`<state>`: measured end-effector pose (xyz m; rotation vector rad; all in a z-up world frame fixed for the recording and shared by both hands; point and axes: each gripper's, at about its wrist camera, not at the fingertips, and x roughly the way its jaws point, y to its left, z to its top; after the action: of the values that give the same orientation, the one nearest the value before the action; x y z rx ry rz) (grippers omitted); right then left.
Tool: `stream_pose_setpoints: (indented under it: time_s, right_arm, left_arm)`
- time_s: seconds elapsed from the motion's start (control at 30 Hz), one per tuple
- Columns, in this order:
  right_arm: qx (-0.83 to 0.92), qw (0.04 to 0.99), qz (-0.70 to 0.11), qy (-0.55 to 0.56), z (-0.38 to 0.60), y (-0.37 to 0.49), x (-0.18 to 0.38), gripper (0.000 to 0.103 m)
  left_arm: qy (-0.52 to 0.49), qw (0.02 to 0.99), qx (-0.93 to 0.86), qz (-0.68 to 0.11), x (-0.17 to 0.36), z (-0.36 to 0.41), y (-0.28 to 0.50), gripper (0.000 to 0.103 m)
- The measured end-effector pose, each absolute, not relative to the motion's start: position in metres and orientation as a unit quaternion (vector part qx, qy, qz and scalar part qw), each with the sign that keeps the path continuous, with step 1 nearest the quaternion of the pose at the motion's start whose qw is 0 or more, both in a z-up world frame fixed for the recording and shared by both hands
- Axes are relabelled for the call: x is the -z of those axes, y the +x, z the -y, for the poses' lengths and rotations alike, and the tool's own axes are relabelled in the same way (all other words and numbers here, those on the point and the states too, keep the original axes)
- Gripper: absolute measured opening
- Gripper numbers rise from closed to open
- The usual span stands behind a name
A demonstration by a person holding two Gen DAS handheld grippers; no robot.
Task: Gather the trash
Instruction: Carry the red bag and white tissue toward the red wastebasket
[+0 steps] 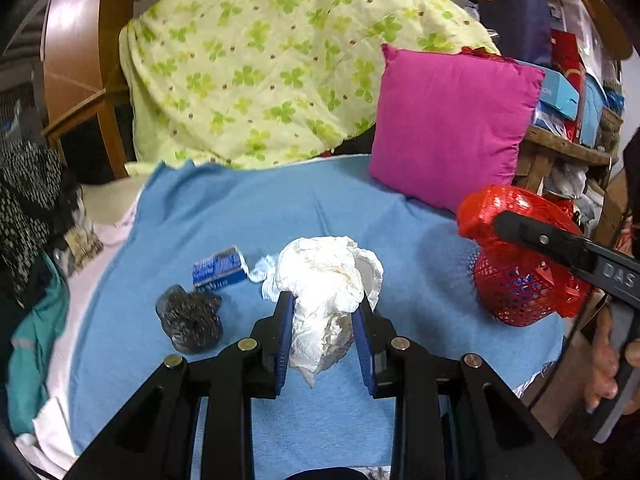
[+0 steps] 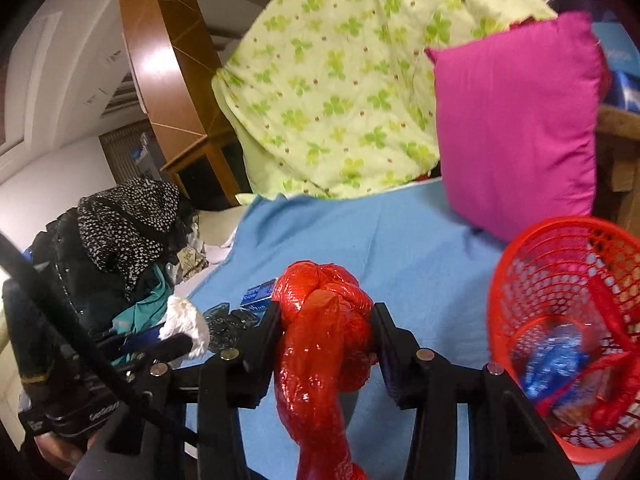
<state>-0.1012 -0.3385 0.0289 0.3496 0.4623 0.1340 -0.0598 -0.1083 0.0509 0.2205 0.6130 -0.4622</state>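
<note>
- bottom centre of the left wrist view: the left tool [image 1: 325,338] is clamped on a crumpled white paper wad [image 1: 328,280], held clear above the blue blanket [image 1: 360,208].
- bottom centre of the right wrist view: the right tool [image 2: 326,336] grips a knotted red plastic bag [image 2: 324,312], whose tail hangs down past the lower edge.
- lower right of that view: a red mesh basket [image 2: 520,264] stands on the blanket, with blue and red wrappers inside, too blurred to name.
- left of centre in the left view: a dark crumpled bag [image 1: 190,318] lies on the blanket, a blue carton [image 1: 218,270] just behind it, and a small white scrap [image 1: 262,268] beside the carton.
- far left: a heap of clothes [image 1: 32,200].
- upper right: a magenta pillow [image 1: 452,120] leans upright.
- top centre: a green clover-print quilt [image 1: 260,60] is piled behind it.
</note>
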Motion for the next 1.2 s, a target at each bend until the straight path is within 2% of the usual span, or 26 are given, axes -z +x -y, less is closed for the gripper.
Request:
stream_pose_setpoints:
  time_s: [0.57, 1.2]
  right_arm:
    - [-0.037, 0.968, -0.176, 0.175, 0.38, -0.177, -0.047, 0.047]
    - [0.008, 0.966, -0.154, 0.207, 0.427, -0.21, -0.043, 0.047]
  left_arm:
    - [0.168, 0.922, 0.224, -0.268, -0.074, 0.169, -0.097, 0.031]
    - [0.207, 0.91, 0.254, -0.255, -0.076, 0.227, -0.115, 0.031]
